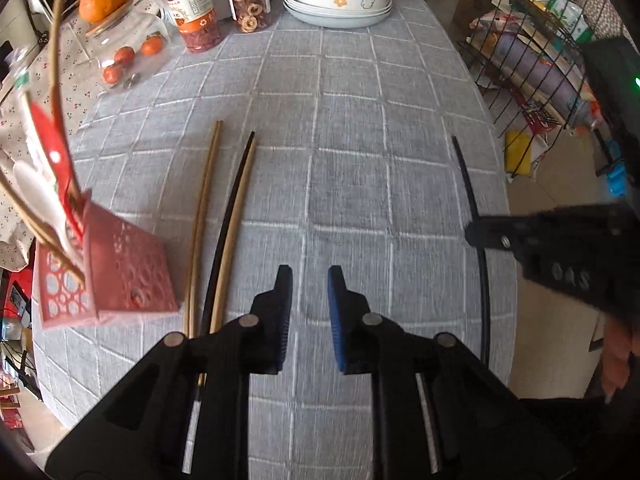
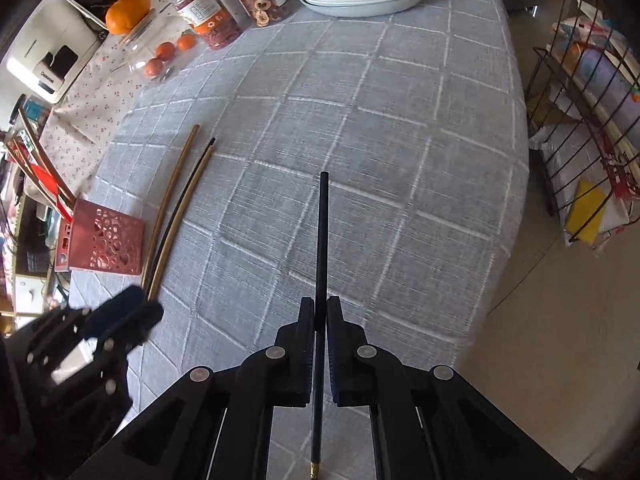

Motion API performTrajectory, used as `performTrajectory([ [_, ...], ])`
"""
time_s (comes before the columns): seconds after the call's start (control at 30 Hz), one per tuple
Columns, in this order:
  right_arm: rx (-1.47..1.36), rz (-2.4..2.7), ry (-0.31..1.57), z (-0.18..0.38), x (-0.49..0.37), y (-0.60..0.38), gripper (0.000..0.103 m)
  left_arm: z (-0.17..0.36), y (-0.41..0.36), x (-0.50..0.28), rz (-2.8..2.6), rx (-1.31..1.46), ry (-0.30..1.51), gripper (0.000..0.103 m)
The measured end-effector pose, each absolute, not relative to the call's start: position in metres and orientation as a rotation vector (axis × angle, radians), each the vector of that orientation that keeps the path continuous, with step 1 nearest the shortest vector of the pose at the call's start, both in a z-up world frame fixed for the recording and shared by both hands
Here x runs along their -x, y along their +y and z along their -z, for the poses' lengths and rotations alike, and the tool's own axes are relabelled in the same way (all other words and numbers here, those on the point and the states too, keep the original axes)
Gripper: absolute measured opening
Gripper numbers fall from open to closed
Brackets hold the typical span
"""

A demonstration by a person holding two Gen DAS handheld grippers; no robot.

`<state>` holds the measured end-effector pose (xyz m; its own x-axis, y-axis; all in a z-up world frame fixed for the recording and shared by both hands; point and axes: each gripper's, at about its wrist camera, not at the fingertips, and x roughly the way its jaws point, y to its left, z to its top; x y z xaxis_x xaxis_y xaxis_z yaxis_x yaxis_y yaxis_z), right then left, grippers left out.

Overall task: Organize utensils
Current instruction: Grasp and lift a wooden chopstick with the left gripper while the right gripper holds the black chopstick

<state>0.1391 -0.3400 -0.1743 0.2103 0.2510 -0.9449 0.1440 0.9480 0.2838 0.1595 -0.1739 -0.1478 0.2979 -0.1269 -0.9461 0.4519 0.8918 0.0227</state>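
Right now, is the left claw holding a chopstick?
No, the left claw is open with only tablecloth between its fingers.

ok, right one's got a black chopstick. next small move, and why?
Probably carry the black chopstick, clamped in the right hand-held gripper, left toward the pink utensil holder: it already holds utensils, and three chopsticks still lie beside it.

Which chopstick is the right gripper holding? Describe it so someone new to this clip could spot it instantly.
Start at the grey checked tablecloth. Near its right side, the right gripper is shut on a black chopstick that points toward the far end of the table. Unlike the chopsticks lying together beside the red utensil holder, it stands alone, clamped, and is black all the way along its visible length.
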Motion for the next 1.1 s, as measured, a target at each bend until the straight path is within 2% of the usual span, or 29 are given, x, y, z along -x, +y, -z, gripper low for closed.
performTrajectory([
  [0.33, -0.424, -0.098, 1.348, 0.170, -0.149, -0.352, 0.006, 0.177, -0.181, -0.227, 0.257, -0.335, 1.263, 0.018],
  [1.1, -0.451, -0.077, 1.381, 0.183, -0.155, -0.353, 0.006, 0.203, -0.184, -0.252, 0.253, -0.403, 1.327, 0.018],
])
